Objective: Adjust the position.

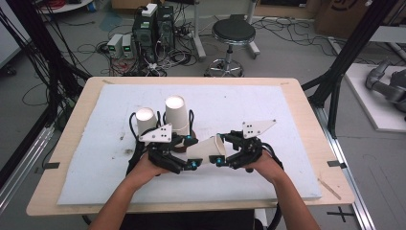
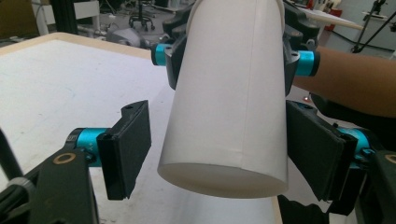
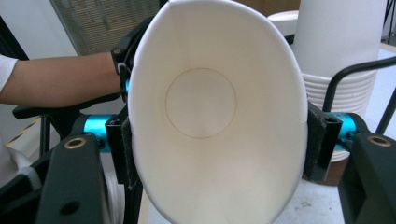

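Note:
A white paper cup [image 1: 207,147] lies on its side in the air between both grippers, above the white board [image 1: 268,110]. My right gripper [image 1: 221,149] is shut on its rim end; in the right gripper view the pads [image 3: 314,140] squeeze the cup's mouth [image 3: 201,102] into an oval. My left gripper [image 1: 190,152] stands around the cup's base end [image 2: 229,116]. Its left pad [image 2: 128,149] is clear of the cup wall and its right pad [image 2: 317,156] is close beside it, so the jaws are open. The right gripper [image 2: 233,56] holds the far end in that view.
Two stacks of upside-down white cups [image 1: 146,120] [image 1: 176,112] stand just behind the left gripper, one stack [image 3: 336,46] showing in the right gripper view. The wooden table edge [image 1: 311,110] frames the board. A stool [image 1: 233,33] and electronics with cables sit on the floor beyond.

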Demonstrator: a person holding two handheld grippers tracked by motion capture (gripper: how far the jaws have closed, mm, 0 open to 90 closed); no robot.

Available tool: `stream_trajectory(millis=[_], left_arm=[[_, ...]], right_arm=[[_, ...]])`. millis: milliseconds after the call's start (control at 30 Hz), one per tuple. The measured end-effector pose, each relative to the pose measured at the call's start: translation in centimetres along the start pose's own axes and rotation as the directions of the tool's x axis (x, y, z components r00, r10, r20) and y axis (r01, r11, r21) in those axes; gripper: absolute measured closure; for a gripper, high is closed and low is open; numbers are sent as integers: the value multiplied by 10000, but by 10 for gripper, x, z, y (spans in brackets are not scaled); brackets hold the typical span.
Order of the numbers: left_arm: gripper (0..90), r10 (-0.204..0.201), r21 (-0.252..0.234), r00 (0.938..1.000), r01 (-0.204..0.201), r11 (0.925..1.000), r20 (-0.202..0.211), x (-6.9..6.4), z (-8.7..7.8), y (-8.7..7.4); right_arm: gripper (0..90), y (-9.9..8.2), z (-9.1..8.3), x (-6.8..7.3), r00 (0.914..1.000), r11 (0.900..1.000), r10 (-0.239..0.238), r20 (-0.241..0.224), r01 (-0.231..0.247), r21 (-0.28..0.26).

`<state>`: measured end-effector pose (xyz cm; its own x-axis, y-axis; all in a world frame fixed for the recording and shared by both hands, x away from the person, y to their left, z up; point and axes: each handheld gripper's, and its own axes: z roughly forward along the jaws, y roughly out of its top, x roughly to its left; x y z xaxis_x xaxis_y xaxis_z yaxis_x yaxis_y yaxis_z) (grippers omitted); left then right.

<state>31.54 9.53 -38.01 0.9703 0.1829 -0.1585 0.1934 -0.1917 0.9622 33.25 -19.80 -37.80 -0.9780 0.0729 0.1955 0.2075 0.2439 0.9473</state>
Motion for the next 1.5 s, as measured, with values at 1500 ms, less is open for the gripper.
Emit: stream_trajectory(millis=[1500], left_arm=[[398, 350, 288, 9994, -350, 9990, 4, -2, 6, -6]], right_arm=[[331, 4, -1, 0, 9995, 9992, -9, 326, 23, -409]])
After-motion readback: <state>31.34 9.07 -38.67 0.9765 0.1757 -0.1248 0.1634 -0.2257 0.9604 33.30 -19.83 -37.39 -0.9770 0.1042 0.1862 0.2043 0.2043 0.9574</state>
